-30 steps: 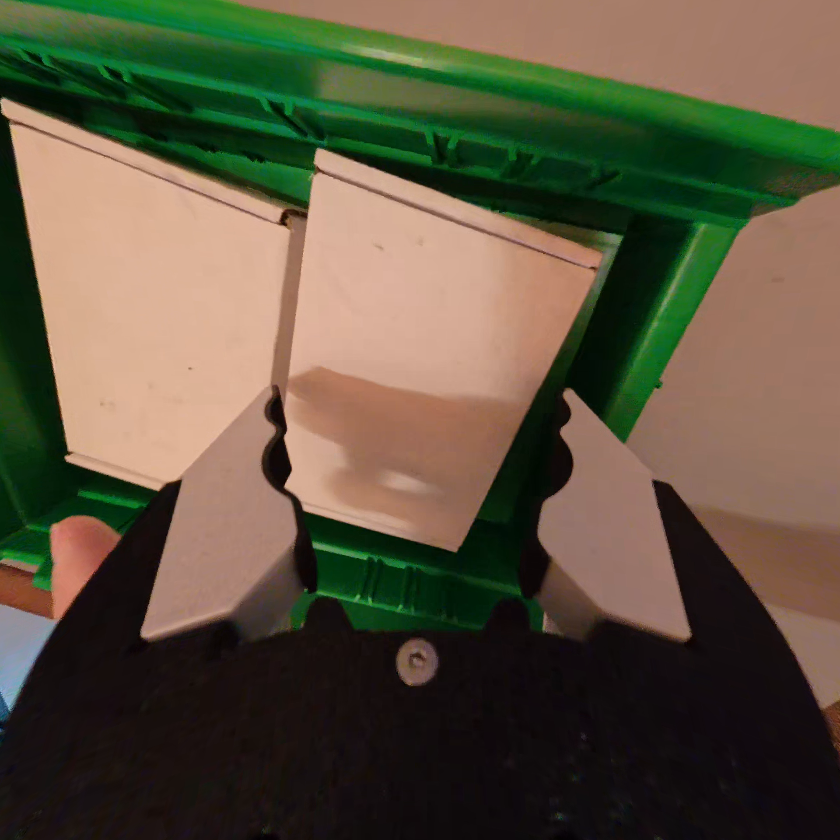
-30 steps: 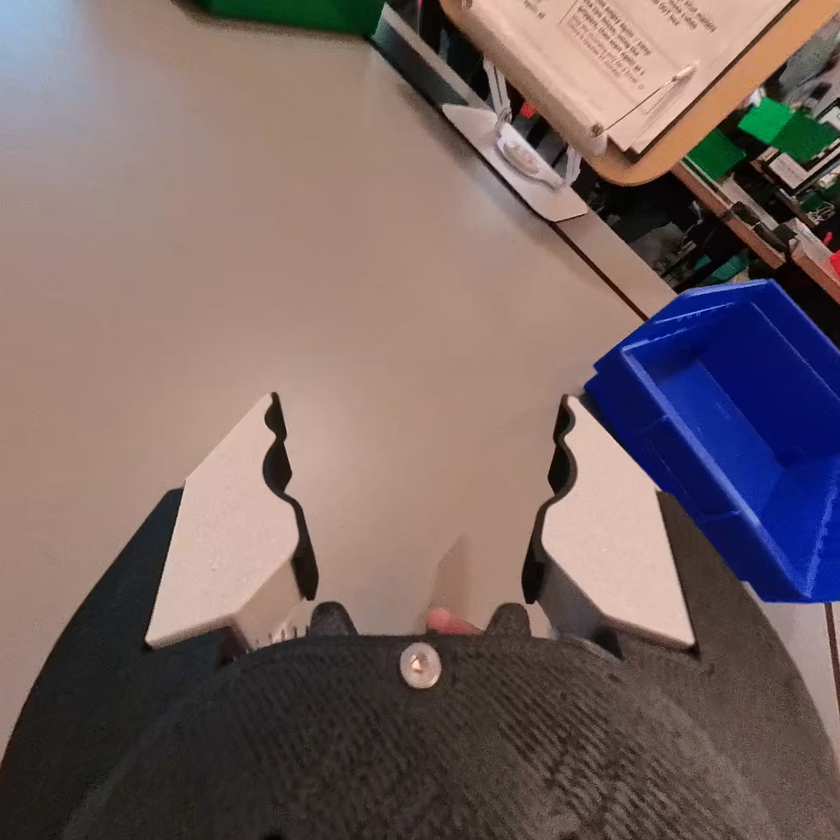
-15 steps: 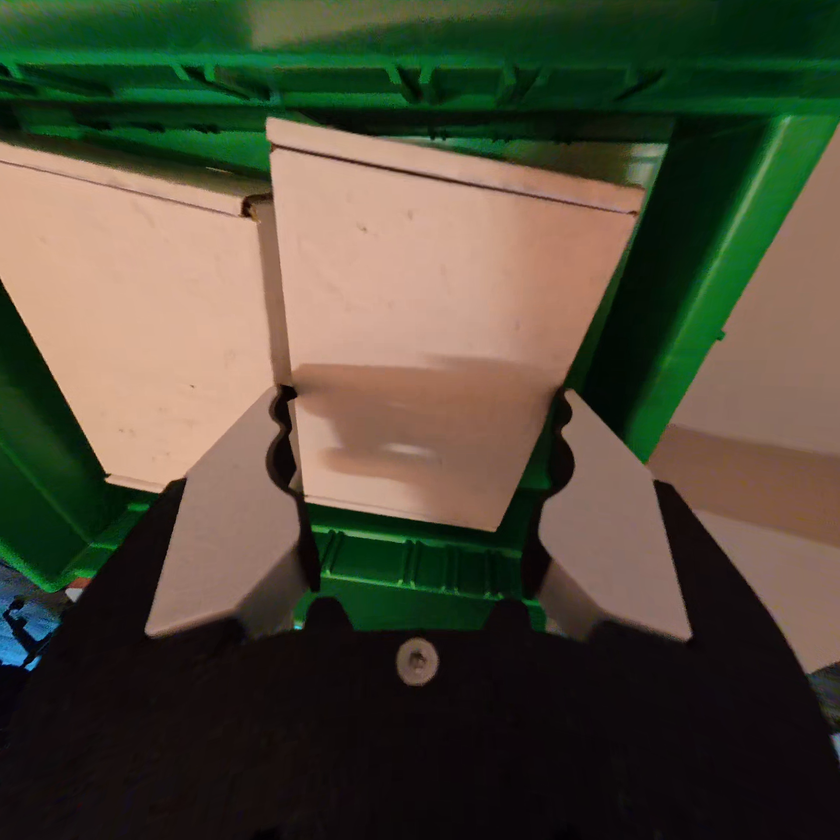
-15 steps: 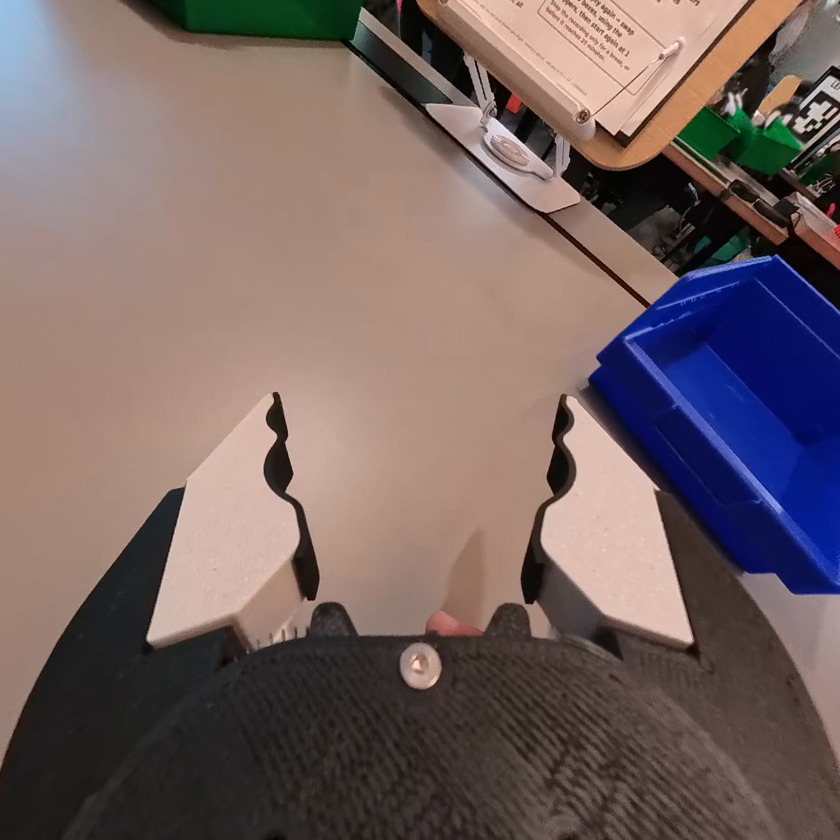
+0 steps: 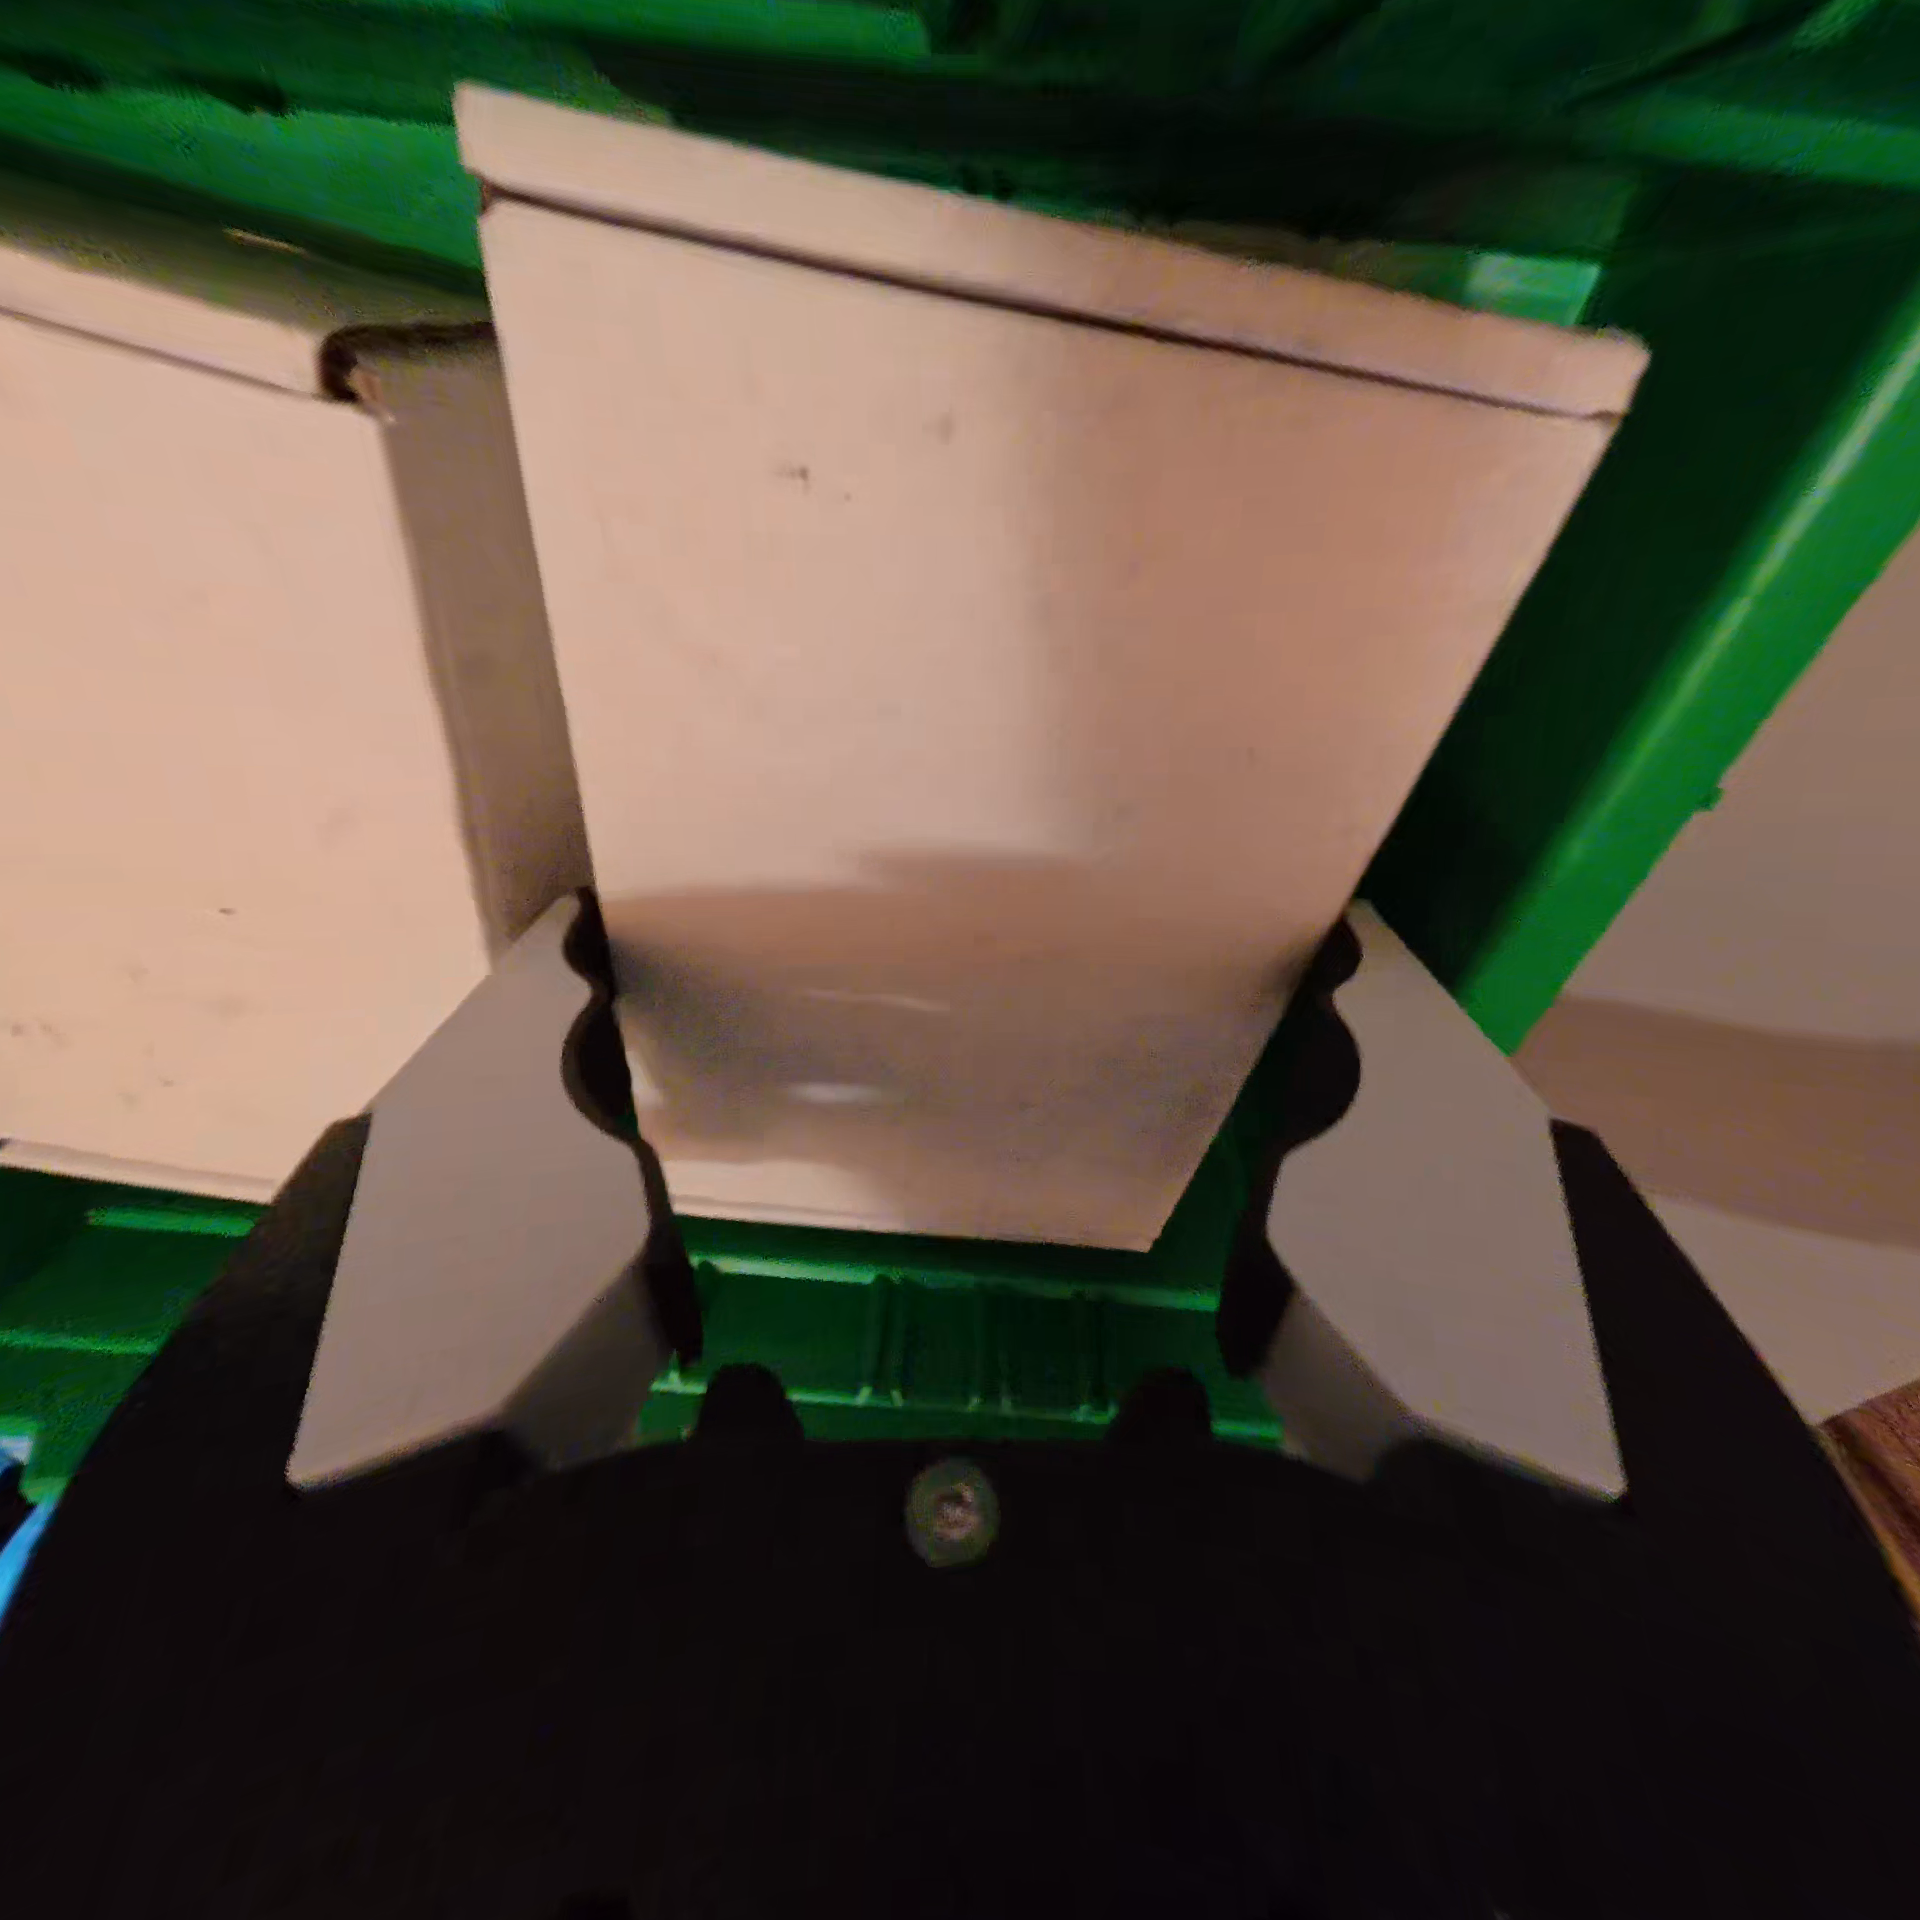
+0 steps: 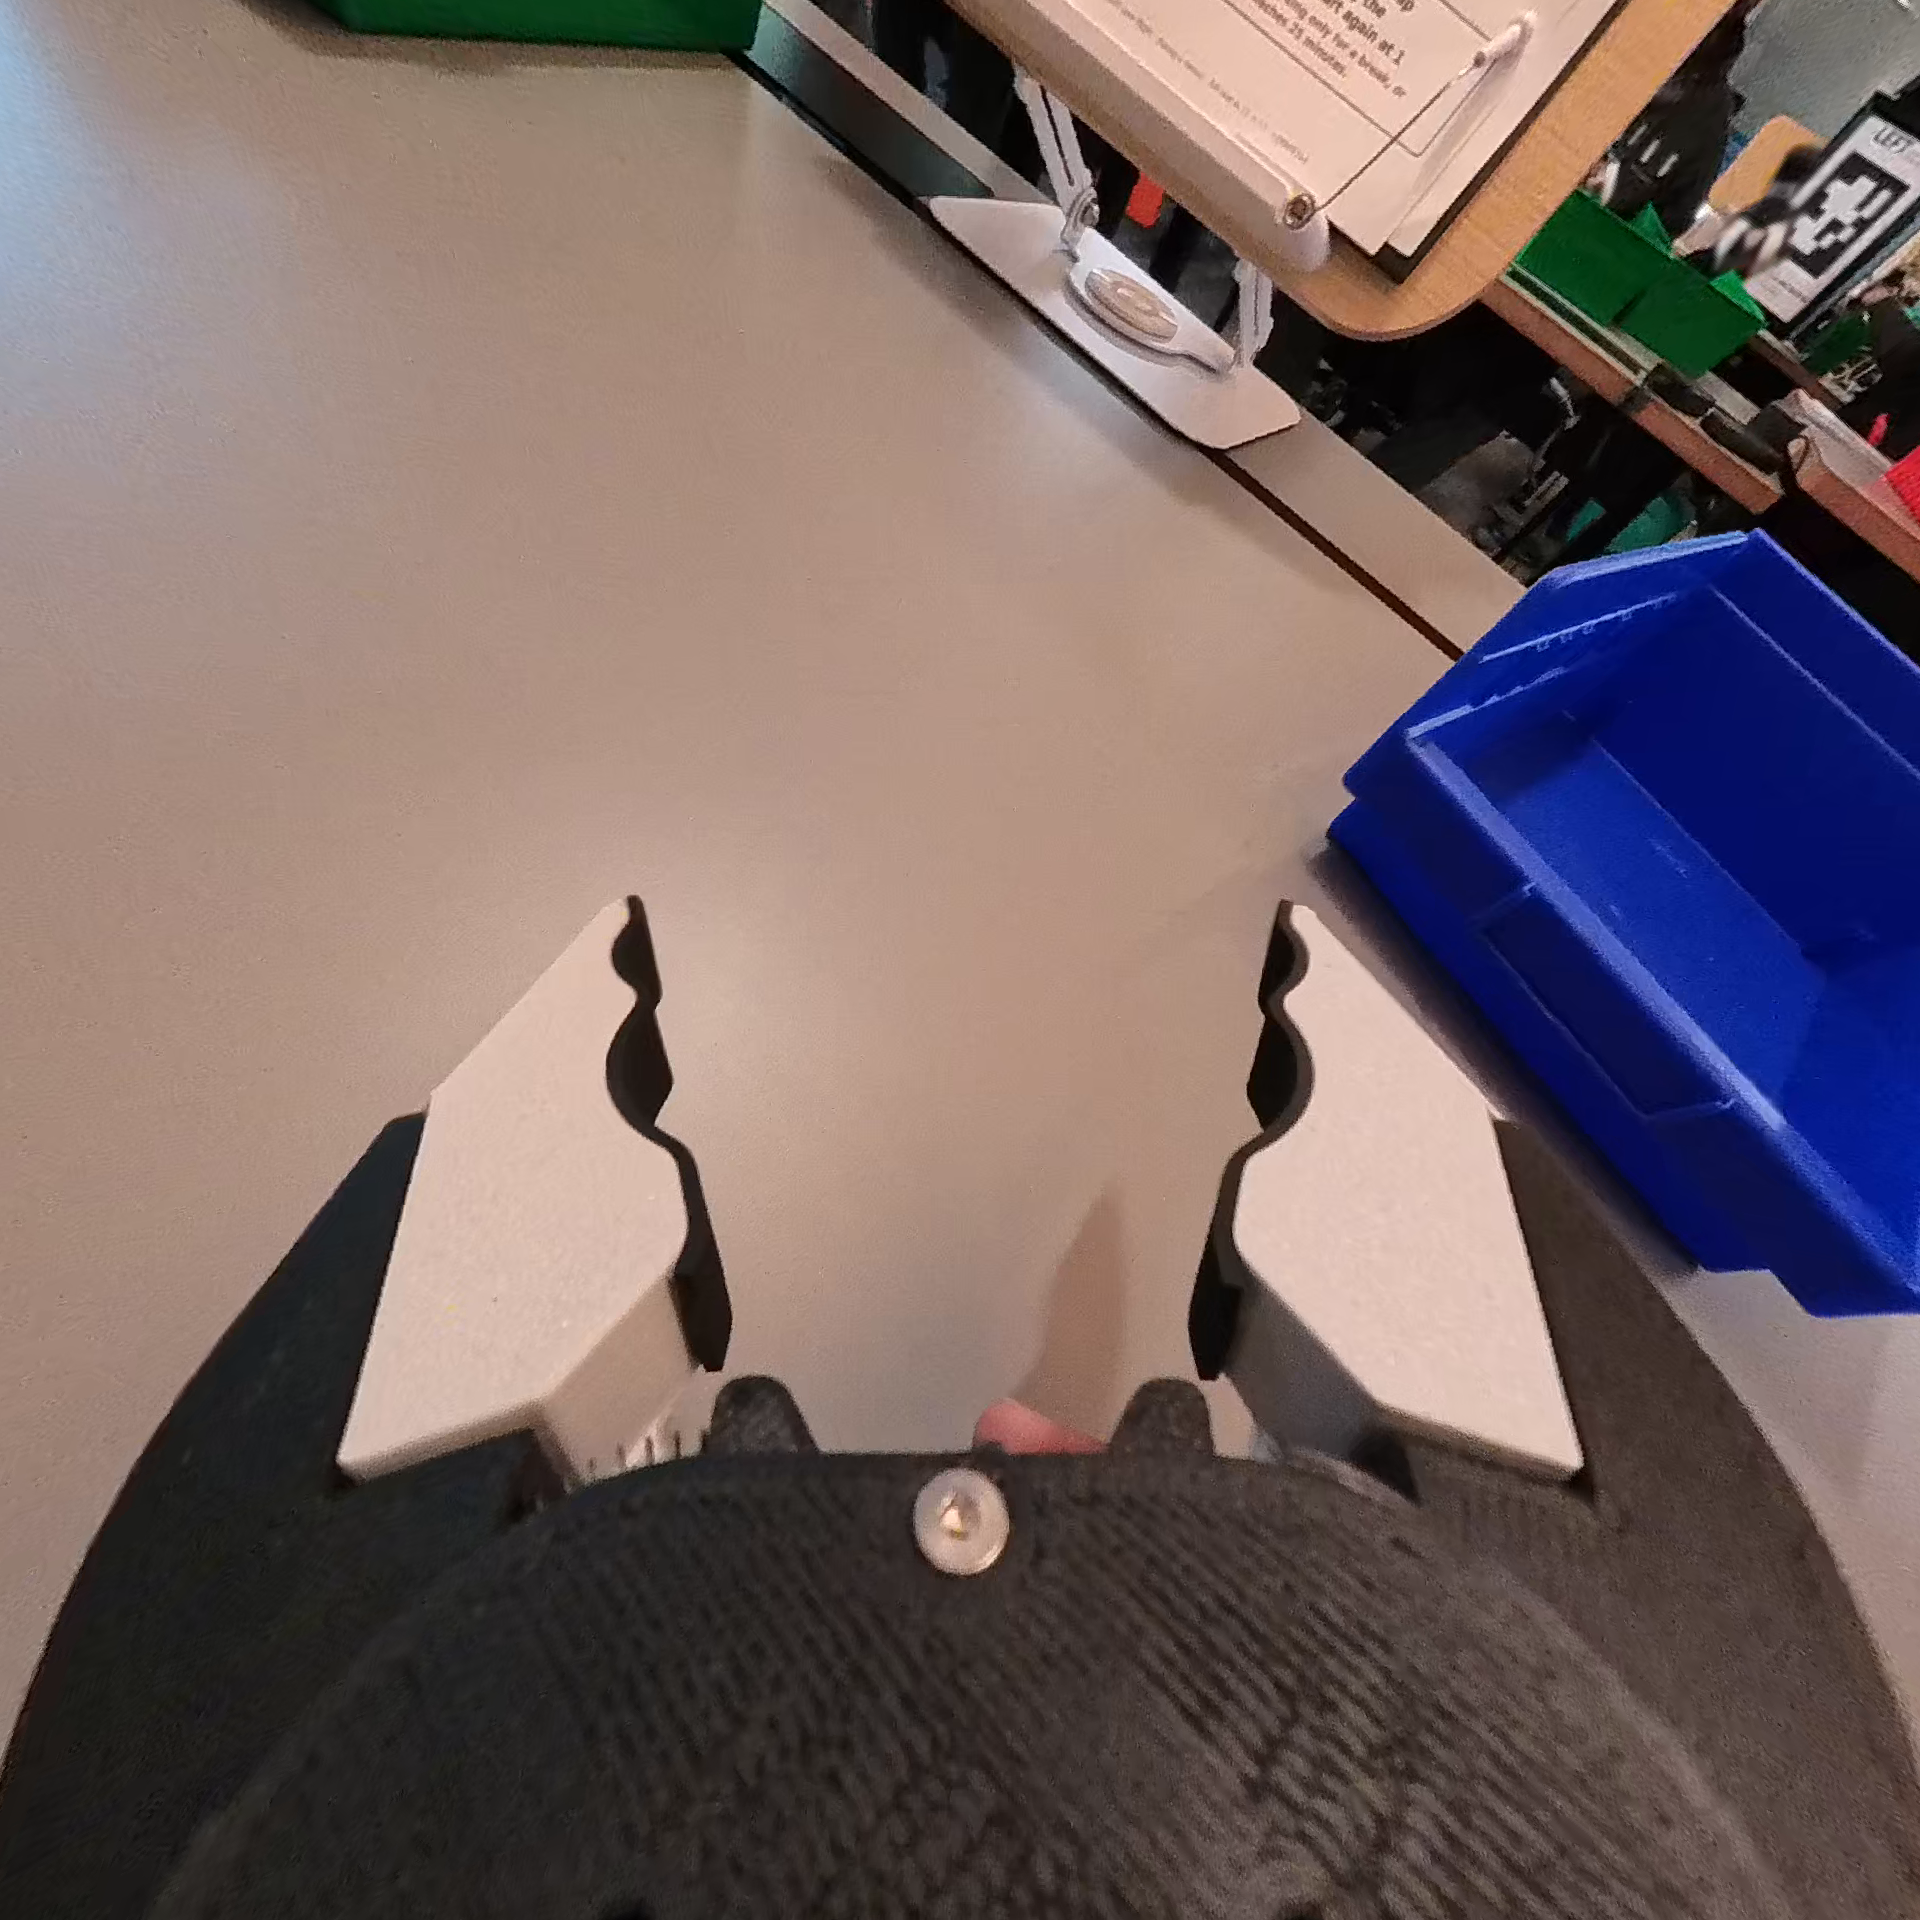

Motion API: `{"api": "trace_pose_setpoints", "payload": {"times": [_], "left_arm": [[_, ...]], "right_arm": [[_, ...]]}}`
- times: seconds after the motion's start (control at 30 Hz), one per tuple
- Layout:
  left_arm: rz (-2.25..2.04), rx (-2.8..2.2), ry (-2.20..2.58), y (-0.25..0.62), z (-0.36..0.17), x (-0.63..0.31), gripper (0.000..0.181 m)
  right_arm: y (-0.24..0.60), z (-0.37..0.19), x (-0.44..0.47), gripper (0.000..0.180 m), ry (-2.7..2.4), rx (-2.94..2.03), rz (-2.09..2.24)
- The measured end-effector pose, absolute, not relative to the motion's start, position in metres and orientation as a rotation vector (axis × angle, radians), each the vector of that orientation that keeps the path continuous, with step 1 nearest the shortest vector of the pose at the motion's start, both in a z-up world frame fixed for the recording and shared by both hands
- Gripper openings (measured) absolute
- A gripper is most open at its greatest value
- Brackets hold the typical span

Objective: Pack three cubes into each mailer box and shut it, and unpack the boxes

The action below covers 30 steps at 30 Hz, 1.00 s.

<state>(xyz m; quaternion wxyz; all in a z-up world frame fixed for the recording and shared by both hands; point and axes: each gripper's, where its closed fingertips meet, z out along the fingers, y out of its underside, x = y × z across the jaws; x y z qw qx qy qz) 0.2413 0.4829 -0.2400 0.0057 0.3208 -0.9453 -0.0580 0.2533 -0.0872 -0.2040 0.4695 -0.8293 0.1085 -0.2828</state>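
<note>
My left gripper point(image 5: 961, 1039) is spread wide astride the near end of the right mailer box point(image 5: 997, 675) in the green bin point(image 5: 1621, 727), gripping nothing. I should centre, then squeeze evenly. My right gripper point(image 6: 961, 1039) hangs open and empty.

This looks like a workshop or lab workstation. A plain grey tabletop point(image 6: 623, 520) carries a blue plastic parts bin point(image 6: 1662, 935) at its right edge. Beyond the bin, a clipboard of printed sheets point(image 6: 1351, 83) stands on a metal stand point(image 6: 1132, 322). Farther behind the bin run more benches with green bins point(image 6: 1631, 270) and a black-and-white marker card point(image 6: 1860, 218). A green plastic crate point(image 5: 1621, 727) holds white mailer boxes point(image 5: 987, 675).
</note>
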Motion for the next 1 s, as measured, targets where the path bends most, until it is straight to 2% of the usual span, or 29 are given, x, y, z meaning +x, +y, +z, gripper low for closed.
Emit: {"api": "trace_pose_setpoints", "payload": {"times": [0.1, 0.33, 0.5, 0.63, 0.77, 0.87, 1.0], "left_arm": [[-0.176, 1.045, -2.967, 0.484, -0.252, 0.241, 0.135], [-0.139, 1.06, -3.004, 0.487, -0.24, 0.243, 0.133], [0.125, 1.183, -3.01, 0.464, -0.169, 0.254, 0.132], [0.151, 1.188, -3.013, 0.438, -0.107, 0.241, 0.132], [0.399, 1.11, -2.937, 0.366, -0.064, 0.216, 0.132], [0.47, 0.92, -2.911, 0.3, -0.066, 0.194, 0.132], [0.393, 0.677, -2.913, 0.22, -0.117, 0.172, 0.132]], "right_arm": [[-0.082, -0.199, 0.255, 0.114, 0.28, -2.006, -0.69], [-0.062, -0.191, 0.254, 0.112, 0.234, -1.992, -0.679], [-0.05, -0.18, 0.245, 0.11, 0.133, -1.988, -0.746], [-0.04, -0.168, 0.239, 0.106, 0.095, -1.93, -0.781], [-0.02, -0.149, 0.229, 0.105, -0.034, -1.869, -0.868], [0.0, -0.14, 0.218, 0.106, -0.179, -1.835, -0.921], [0.029, -0.129, 0.193, 0.107, -0.372, -1.743, -0.936]]}}
